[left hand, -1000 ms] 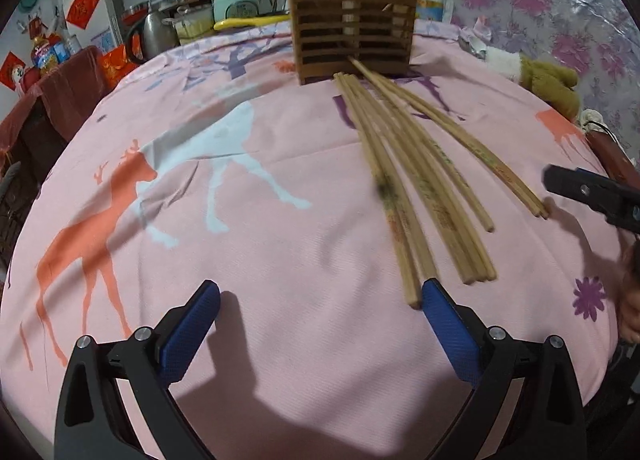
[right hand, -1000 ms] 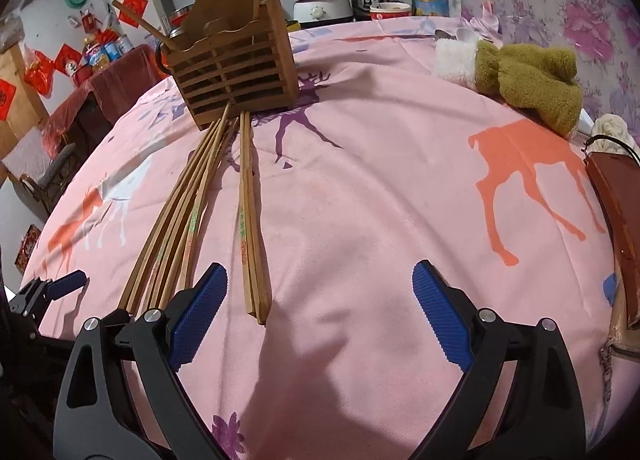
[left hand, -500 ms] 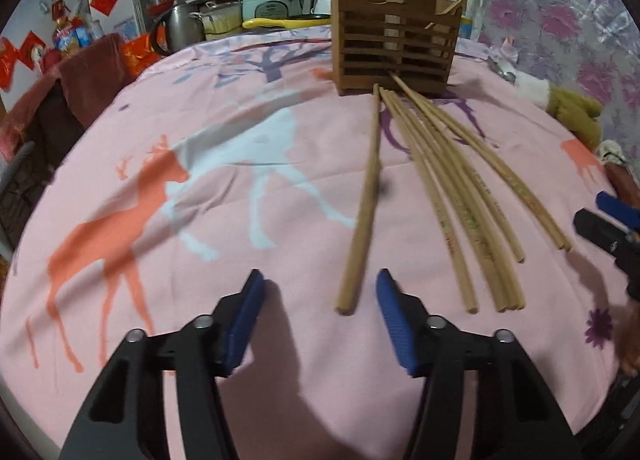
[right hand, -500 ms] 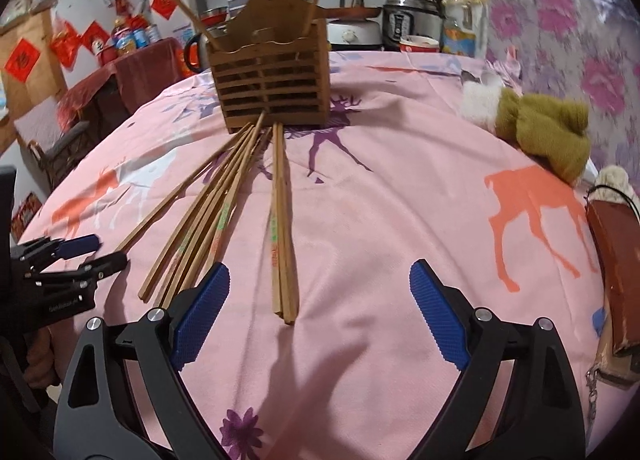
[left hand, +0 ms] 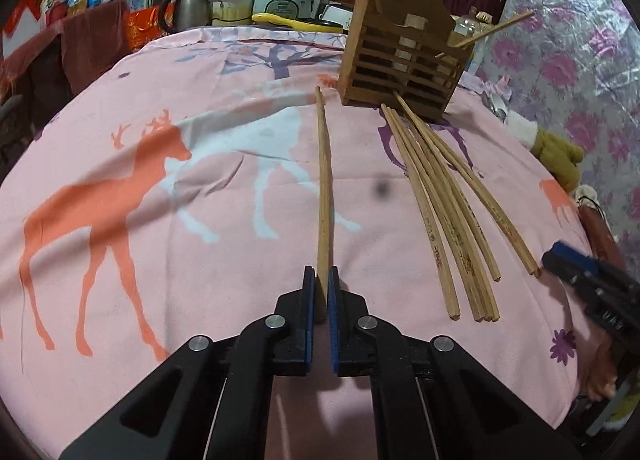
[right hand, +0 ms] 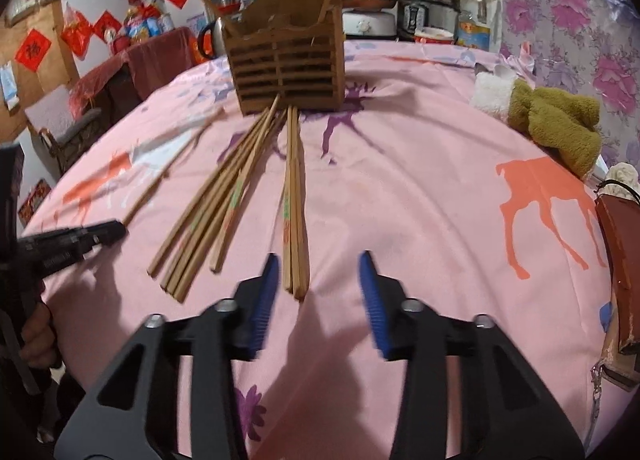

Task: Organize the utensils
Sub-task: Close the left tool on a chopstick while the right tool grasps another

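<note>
My left gripper point(left hand: 322, 280) is shut on the near end of one wooden chopstick point(left hand: 323, 180), which points toward the slatted wooden holder point(left hand: 404, 68). Several more chopsticks point(left hand: 444, 212) lie fanned on the pink cloth to its right. In the right wrist view, my right gripper point(right hand: 318, 288) is open, with the ends of a chopstick pair point(right hand: 294, 200) lying between its blue pads. A further bundle point(right hand: 216, 204) lies to the left. The holder point(right hand: 286, 60) has a few chopsticks standing in it. The left gripper point(right hand: 96, 234) with its chopstick point(right hand: 168, 172) shows at the left.
A pink deer-print cloth point(left hand: 120, 188) covers the table. A green and white plush toy point(right hand: 548, 120) lies at the right, with a brown case point(right hand: 620, 260) at the right edge. Pots, a rice cooker point(right hand: 428, 12) and bottles crowd the back.
My left gripper has closed on one chopstick, now apart from the bundle to the left. My right gripper has narrowed and moved forward around the pair's ends.
</note>
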Tool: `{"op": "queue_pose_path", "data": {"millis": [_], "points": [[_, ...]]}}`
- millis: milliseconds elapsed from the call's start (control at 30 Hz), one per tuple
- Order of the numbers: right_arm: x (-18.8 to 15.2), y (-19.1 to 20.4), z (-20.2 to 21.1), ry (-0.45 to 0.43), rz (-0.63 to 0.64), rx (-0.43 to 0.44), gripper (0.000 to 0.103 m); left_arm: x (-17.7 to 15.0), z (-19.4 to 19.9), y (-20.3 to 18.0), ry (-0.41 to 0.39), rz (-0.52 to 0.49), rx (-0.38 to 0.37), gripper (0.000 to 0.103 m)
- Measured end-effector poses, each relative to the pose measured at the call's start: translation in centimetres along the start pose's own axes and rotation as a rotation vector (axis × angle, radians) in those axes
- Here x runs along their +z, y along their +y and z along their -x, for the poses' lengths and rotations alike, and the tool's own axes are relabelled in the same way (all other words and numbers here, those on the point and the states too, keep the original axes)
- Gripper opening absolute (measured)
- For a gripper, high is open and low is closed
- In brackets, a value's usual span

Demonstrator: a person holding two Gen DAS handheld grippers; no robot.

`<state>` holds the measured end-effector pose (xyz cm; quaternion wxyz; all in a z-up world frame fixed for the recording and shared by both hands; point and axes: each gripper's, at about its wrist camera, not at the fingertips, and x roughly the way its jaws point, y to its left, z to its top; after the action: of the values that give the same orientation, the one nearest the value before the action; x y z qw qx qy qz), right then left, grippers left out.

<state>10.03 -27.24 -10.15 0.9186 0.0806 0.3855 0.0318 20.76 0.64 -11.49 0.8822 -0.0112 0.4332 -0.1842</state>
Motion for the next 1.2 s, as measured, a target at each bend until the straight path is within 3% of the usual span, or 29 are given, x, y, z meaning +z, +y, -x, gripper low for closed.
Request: {"op": "queue_pose_path", "data": {"millis": [200,400,533,700,967,1133,1200], "points": [[-0.3,1.0,-0.8,0.034,0.049,-0.006,0.036,-0.1,-0.1,-0.8,-0.014,-0.038,0.042,0.007],[-0.2,0.3,-0.2,0.017,0.01,0.041,0.035,-0.4,0.0,-1.1,-0.021,-0.06,0.067,0.007],[0.0,-0.5,-0.3,0.021,-0.032,0.014,0.031,-0.3,0.0,-1.0,-0.022,-0.055,0.062,0.007],[-0.3,0.6,-0.9,0.039,0.033,-0.059,0.027,-0.3,0.0,-1.0,-0.022,-0.057,0.065,0.007],[-0.8,2.3,-1.2,0.044,0.128,-0.066,0.026,-0.5,0.0,-1.4,-0.025,-0.074,0.079,0.009],[-0.1,-0.5,-0.8,0.068,-0.009,0.054,0.026,-0.5,0.0,-1.5,-0.026,-0.079,0.081,0.01],[-0.1,-0.4,-0.6,0.058,-0.002,0.046,0.026,-0.5,0.0,-1.6,-0.026,-0.08,0.078,0.011]]}}
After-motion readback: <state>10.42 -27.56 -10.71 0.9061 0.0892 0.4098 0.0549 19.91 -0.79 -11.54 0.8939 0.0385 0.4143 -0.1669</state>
